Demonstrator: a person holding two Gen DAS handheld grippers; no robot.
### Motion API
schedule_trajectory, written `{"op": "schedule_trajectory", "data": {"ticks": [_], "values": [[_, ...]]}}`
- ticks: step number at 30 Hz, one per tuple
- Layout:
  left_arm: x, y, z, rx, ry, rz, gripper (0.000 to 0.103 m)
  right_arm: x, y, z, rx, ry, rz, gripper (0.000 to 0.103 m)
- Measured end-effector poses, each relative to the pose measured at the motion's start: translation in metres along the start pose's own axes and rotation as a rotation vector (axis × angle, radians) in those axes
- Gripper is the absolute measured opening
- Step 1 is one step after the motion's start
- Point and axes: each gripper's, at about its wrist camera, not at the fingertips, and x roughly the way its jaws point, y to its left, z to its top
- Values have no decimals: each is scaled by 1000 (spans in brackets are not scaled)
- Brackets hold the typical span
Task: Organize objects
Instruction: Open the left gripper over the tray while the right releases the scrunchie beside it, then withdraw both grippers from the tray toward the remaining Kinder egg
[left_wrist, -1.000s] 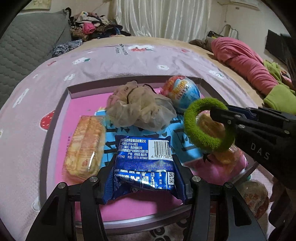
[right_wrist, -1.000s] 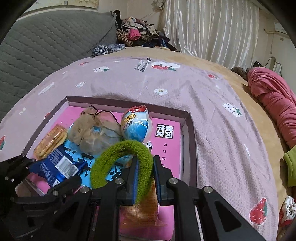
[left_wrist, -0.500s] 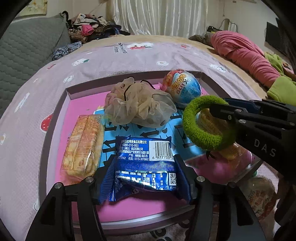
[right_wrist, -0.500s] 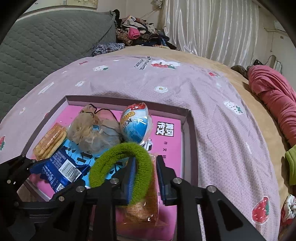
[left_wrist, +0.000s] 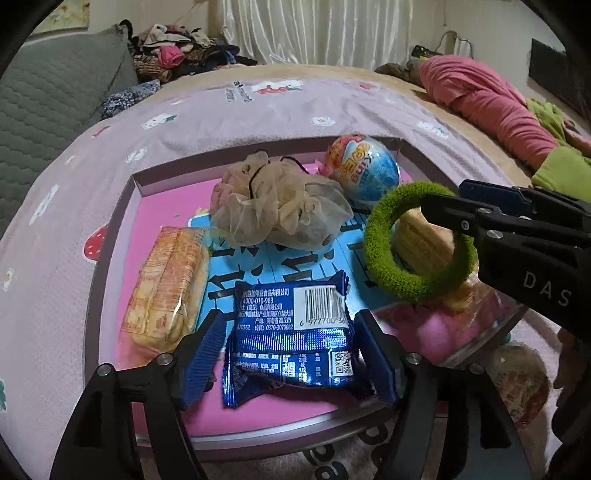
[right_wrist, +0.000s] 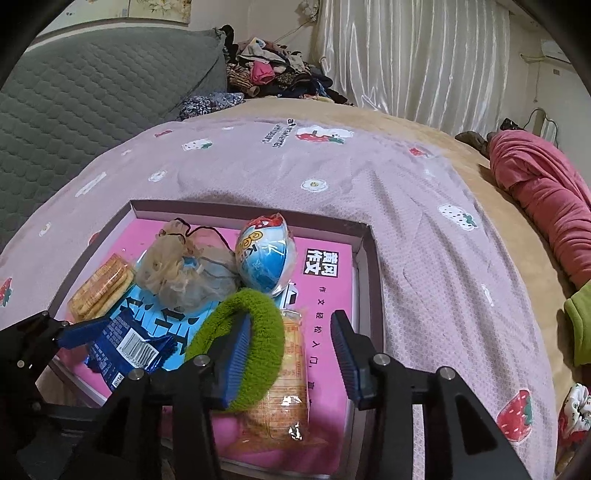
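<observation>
A shallow box (left_wrist: 110, 236) with a pink book as its floor lies on the bed. My left gripper (left_wrist: 291, 354) is shut on a blue snack packet (left_wrist: 291, 332) over the box's near edge; the packet also shows in the right wrist view (right_wrist: 129, 354). My right gripper (right_wrist: 291, 350) is open over the box. A green fuzzy hair ring (right_wrist: 243, 350) hangs on its left finger (right_wrist: 232, 354), above a wafer packet (right_wrist: 288, 398). In the left wrist view the ring (left_wrist: 410, 280) hangs from the right gripper.
In the box lie a biscuit packet (left_wrist: 166, 288), a beige mesh pouch (left_wrist: 280, 206) and a blue foil egg (left_wrist: 362, 170). A round wrapped snack (left_wrist: 521, 380) sits outside the box's near right corner. A pink garment (right_wrist: 546, 192) lies at the right.
My right gripper's jaws have opened wide, and the green ring now hangs on the left finger only. The left gripper still holds the blue packet in much the same place.
</observation>
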Motion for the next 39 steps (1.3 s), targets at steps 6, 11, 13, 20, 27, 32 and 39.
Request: {"op": "schedule_trajectory", "data": {"ticks": [6, 11, 13, 20, 27, 32, 39], "values": [[-6, 1, 0, 0, 0, -1, 75, -4, 0, 1, 3, -7, -6, 50], [-13, 3, 0, -20, 22, -83, 78, -14, -2, 2, 19, -32, -14, 63], [-17, 2, 1, -18, 14, -75, 78, -20, -4, 3, 29, -43, -12, 64], [-39, 8, 4, -48, -19, -114, 81, -39, -1, 4, 21, -73, -36, 72], [-69, 14, 7, -54, -84, -46, 85, -72, -5, 4, 54, -134, -36, 83], [-88, 19, 6, -73, -114, -22, 87, -93, -11, -3, 97, -150, -18, 90], [-117, 16, -13, -90, -119, -11, 87, -122, -10, -24, 148, -114, 11, 90]]}}
